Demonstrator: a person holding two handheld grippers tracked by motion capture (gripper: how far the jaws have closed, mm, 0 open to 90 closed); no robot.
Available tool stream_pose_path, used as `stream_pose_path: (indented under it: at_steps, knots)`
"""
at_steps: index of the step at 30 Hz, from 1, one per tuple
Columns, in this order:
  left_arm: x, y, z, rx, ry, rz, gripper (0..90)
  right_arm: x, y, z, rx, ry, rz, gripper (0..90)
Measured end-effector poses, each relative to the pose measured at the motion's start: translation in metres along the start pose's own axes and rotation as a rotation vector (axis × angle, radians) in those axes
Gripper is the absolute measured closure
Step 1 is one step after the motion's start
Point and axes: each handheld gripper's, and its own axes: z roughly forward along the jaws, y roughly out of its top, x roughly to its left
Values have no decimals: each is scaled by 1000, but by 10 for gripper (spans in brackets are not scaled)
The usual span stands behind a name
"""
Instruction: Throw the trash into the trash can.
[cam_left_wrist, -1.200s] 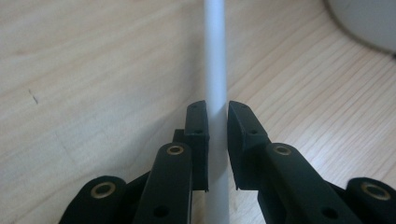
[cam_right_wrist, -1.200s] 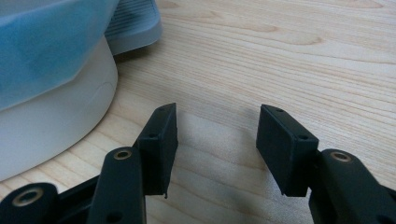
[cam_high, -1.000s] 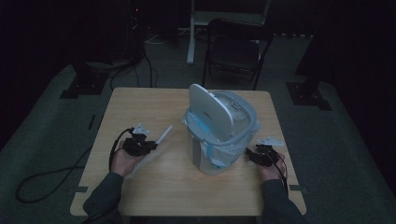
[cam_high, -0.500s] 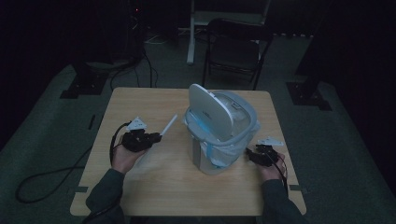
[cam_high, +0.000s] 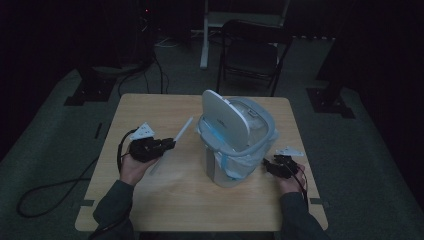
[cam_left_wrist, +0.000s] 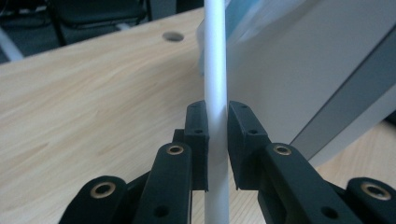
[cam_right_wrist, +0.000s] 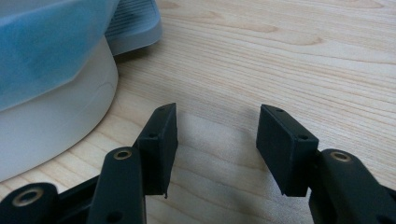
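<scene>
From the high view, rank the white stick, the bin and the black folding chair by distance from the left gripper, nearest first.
1. white stick: clamped in the left gripper, at table left.
2. bin: table centre, to the gripper's right.
3. black folding chair: on the floor beyond the far table edge.

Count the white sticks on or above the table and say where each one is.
1. The white stick is clamped in the left gripper, left of the bin; the bin might hide others.
</scene>
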Motion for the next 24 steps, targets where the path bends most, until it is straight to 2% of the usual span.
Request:
stream_pose_path:
  at_steps: [7, 15, 18, 20, 24]
  knots:
    - [-5, 7, -7, -73, -74, 12, 799, 0, 0, 0, -1, 0, 0, 471]
    - [-11, 17, -11, -114, -137, 30, 799, 0, 0, 0, -1, 1, -2, 471]
    - [-13, 18, -11, -120, -153, 35, 799, 0, 0, 0, -2, 1, -2, 471]
    - [-14, 19, -10, -123, -187, 29, 798, 0, 0, 0, -2, 1, -3, 471]
    - [-16, 19, -7, -101, -202, 38, 798, 0, 0, 0, -1, 0, -3, 471]
